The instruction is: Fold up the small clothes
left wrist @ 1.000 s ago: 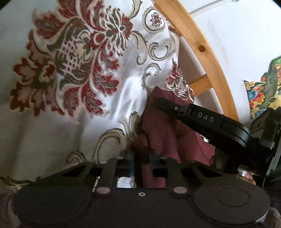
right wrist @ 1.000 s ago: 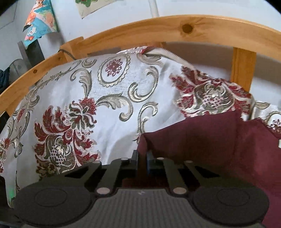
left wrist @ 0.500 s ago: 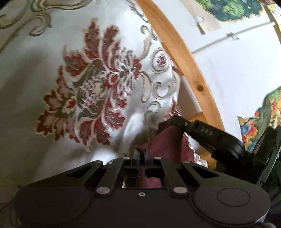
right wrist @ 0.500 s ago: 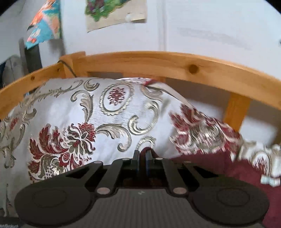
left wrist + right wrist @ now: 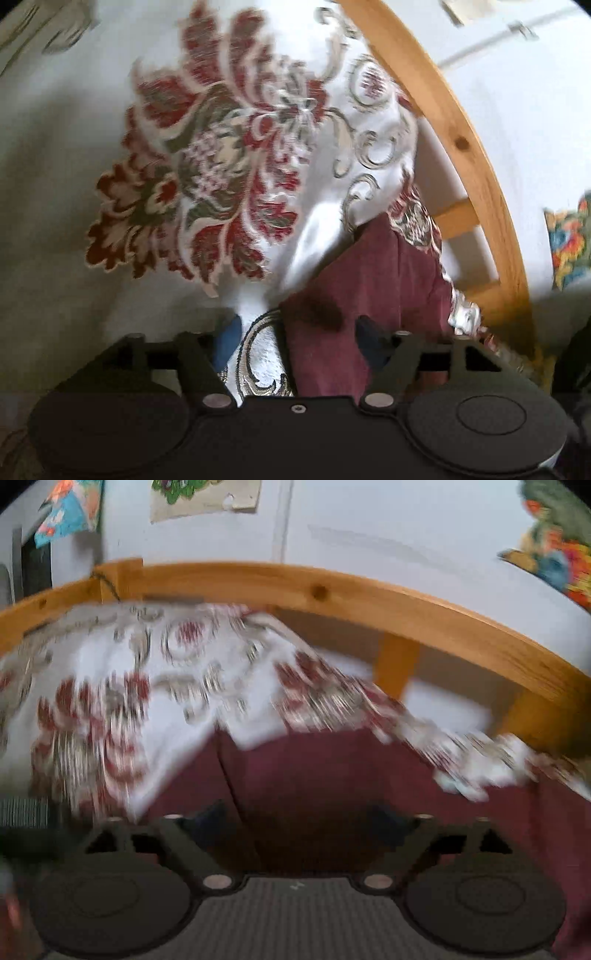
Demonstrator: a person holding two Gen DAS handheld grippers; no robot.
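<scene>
Both tools have just let go: my left tool has been spreading its jaws and now stands released, and my right tool has done the same, wider still. Nothing is pinched in either one — the maroon garment lies loose between the left fingers, its near edge running up from under the right-hand finger, while the left-hand finger sits over the bedspread.

From the left wrist view I judge the garment's long axis to run away from me and to the right, toward the wooden bed frame, with a crease down its middle. So the cloth lies ahead of and right of the left tool's centre line. In the right wrist view, blurred though it is, the same garment fills the ground straight ahead and off to the right, a fold line rising between the fingers.

My reading is that the right tool is the better placed one — it has cloth squarely in front, whereas the left only catches the garment's left margin. Whichever edge I take next lies further out, near the frame; I cannot tell how neatly the layers stack there.
</scene>
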